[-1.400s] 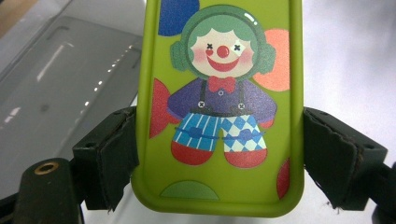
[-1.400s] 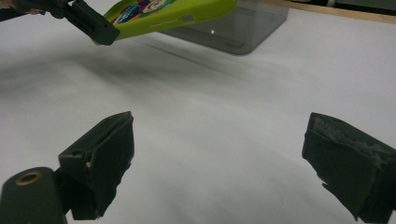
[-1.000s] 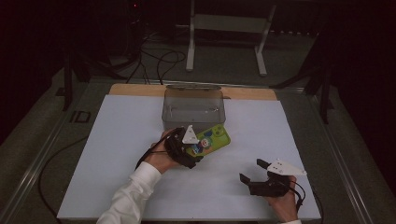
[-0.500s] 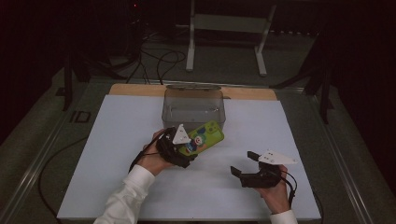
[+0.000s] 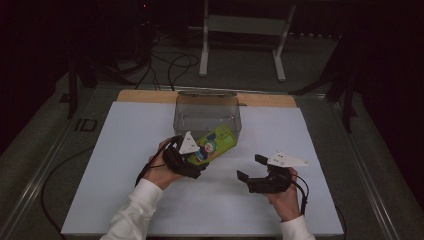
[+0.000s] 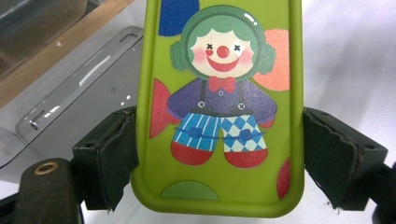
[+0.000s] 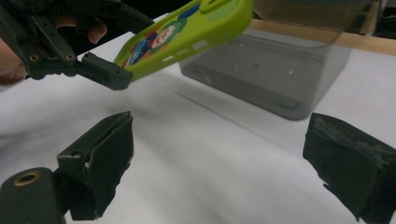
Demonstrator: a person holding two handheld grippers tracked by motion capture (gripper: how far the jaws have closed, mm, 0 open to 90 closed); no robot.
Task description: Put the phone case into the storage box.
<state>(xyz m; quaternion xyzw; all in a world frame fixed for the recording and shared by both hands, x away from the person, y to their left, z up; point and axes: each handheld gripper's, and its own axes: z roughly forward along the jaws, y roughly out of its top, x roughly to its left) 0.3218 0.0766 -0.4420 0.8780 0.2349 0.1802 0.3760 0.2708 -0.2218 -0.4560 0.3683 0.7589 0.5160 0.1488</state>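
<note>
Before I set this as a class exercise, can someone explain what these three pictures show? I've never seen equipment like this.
There is no robot here. A person stands at a white table and holds a hand tool with two black jaws in each hand.

The high view looks down from above. The other two pictures come from small cameras riding on the tools, each looking out along its own jaws.

On the table stands a clear grey plastic bin.

The left gripper is shut on a green phone case printed with a clown, its jaws pressing on the two long sides. The case is lifted off the table, pointing toward the bin.

The right gripper is open and holds nothing.
</note>
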